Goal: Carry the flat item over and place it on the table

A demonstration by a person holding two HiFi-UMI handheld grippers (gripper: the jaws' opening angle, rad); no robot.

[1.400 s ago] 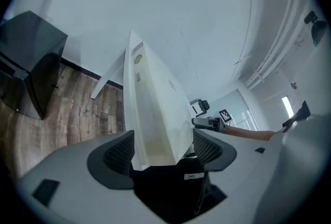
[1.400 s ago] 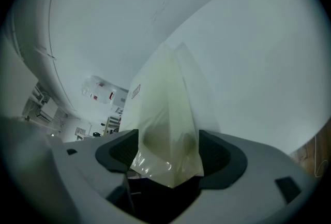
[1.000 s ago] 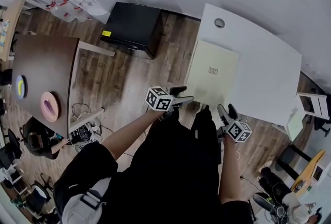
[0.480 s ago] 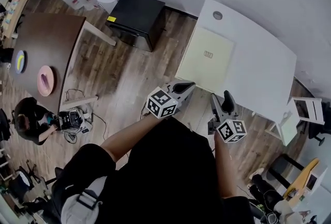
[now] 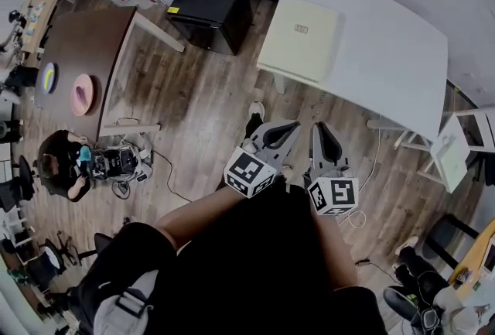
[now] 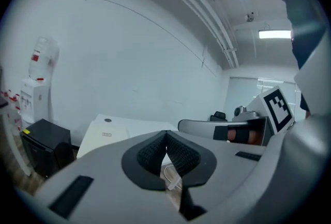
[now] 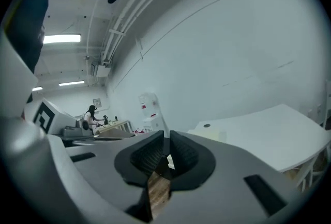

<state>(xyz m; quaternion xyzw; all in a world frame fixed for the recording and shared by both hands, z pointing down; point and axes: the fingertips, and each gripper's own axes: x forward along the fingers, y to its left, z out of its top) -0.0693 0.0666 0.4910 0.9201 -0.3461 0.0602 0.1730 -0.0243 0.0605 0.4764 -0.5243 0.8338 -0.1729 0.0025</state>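
The flat item (image 5: 300, 38), a pale cream board with a small label, lies on the near left part of the white table (image 5: 387, 55). My left gripper (image 5: 288, 128) and right gripper (image 5: 320, 132) hang side by side over the wooden floor, well short of the table, both pointing toward it. The left gripper (image 6: 165, 148) is shut, with nothing between its pads. The right gripper (image 7: 166, 153) has just been closing; its pads nearly meet, empty. The board (image 6: 101, 140) (image 7: 212, 136) shows beyond both sets of jaws.
A black cabinet (image 5: 209, 12) stands left of the white table. A brown table (image 5: 85, 55) with a pink plate (image 5: 82, 94) is at far left, and a seated person (image 5: 58, 163) and cables (image 5: 124, 163) are below it. A white stool (image 5: 456, 155) stands at right.
Both grippers have drawn back from the table's edge and come up toward the head camera. Their jaws, open before, now stand closed. The board stays on the table.
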